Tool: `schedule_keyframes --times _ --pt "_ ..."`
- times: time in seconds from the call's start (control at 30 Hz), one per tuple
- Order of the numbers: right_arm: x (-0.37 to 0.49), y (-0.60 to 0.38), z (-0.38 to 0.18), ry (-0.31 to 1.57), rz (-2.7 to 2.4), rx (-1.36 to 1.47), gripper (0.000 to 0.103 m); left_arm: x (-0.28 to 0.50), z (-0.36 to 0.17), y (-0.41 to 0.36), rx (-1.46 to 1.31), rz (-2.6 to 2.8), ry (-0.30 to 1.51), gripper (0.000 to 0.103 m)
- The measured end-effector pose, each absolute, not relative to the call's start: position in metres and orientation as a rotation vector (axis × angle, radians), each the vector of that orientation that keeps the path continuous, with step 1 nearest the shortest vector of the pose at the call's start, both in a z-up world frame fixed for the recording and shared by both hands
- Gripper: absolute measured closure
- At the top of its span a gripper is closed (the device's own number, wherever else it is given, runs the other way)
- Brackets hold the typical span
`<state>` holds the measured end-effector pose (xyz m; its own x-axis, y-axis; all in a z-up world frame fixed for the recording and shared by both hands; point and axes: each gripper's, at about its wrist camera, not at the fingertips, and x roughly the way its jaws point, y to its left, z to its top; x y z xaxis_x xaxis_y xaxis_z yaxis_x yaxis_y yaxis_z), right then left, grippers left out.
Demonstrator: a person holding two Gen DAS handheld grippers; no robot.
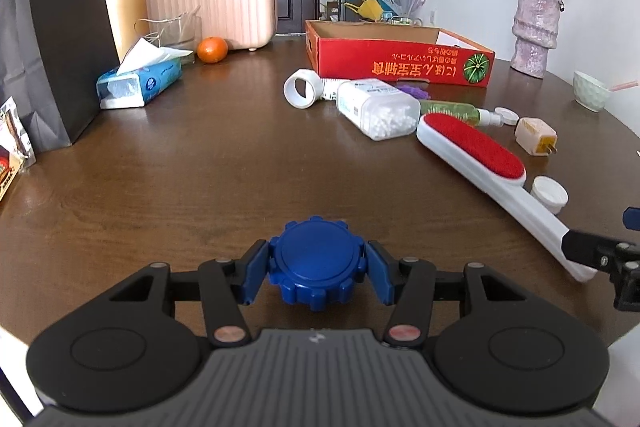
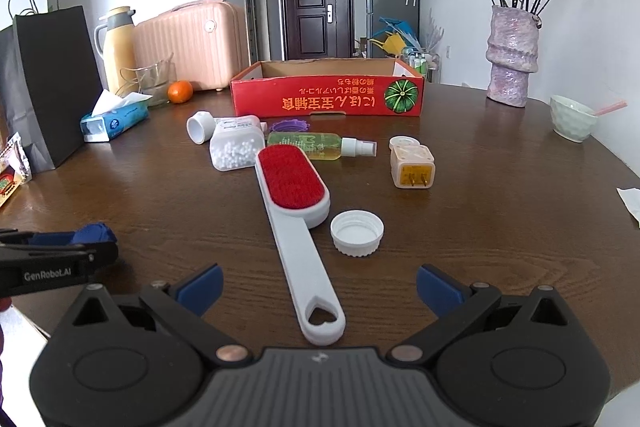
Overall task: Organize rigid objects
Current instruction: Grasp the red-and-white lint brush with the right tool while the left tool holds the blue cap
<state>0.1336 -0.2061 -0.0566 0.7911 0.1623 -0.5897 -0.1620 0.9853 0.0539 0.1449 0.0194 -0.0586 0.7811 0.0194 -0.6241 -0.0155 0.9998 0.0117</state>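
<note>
Left hand-held gripper (image 1: 316,269): closed on a blue ridged cap (image 1: 315,261), which is gripped between both blue pads just above the worktop (image 1: 200,187).
Right hand-held gripper (image 2: 319,285): held wide open, nothing grasped; the handle end of the lint brush (image 2: 298,223) is seen lying between its fingers.
Lint brush: laid flat on the worktop, red pad up, beside a white cap (image 2: 357,233).
Other items: a pellet container (image 2: 236,147), spray bottle (image 2: 316,145) and plug adapter (image 2: 413,167) are grouped before the red cardboard tray (image 2: 328,101).
</note>
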Motion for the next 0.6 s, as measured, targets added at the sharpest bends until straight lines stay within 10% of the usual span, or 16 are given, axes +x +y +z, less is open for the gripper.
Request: schedule_keyframes --times 0.6 --pt "0.201 -0.199 -0.060 0.637 0.219 -0.033 0.001 0.202 -0.053 0.024 -0.001 0.030 0.671 0.049"
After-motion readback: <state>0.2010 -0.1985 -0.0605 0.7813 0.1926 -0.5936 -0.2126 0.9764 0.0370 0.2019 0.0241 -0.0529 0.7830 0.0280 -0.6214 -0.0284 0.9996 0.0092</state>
